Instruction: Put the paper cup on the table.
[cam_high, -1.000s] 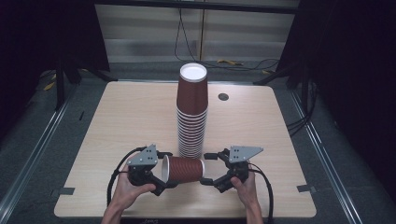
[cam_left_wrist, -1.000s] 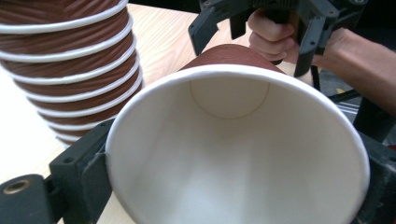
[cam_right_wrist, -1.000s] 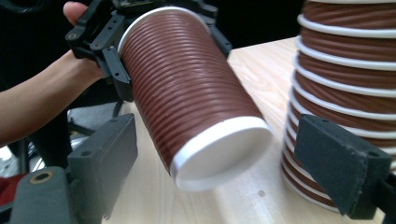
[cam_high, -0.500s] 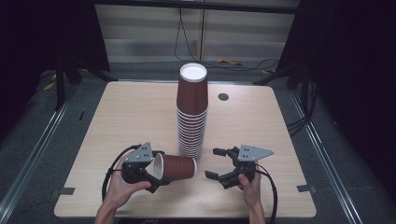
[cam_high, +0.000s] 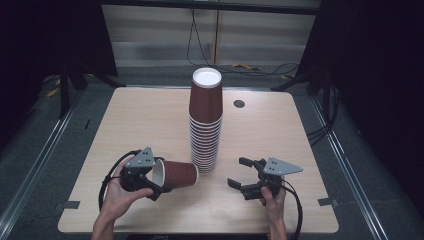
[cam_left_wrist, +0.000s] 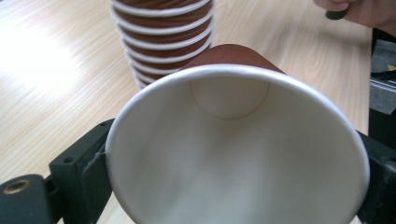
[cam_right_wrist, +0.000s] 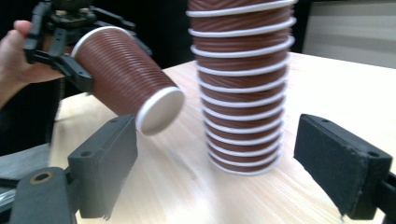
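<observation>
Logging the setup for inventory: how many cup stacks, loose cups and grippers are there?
Stack of brown cups: 1
Loose brown cup: 1
Grippers: 2, the left gripper and the right gripper
Total: 4

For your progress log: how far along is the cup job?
Done: one cup is off the stack, apart from it. In hand: the left gripper holds it sideways by the rim; the right gripper is open. Left: the tall stack on the table.
</observation>
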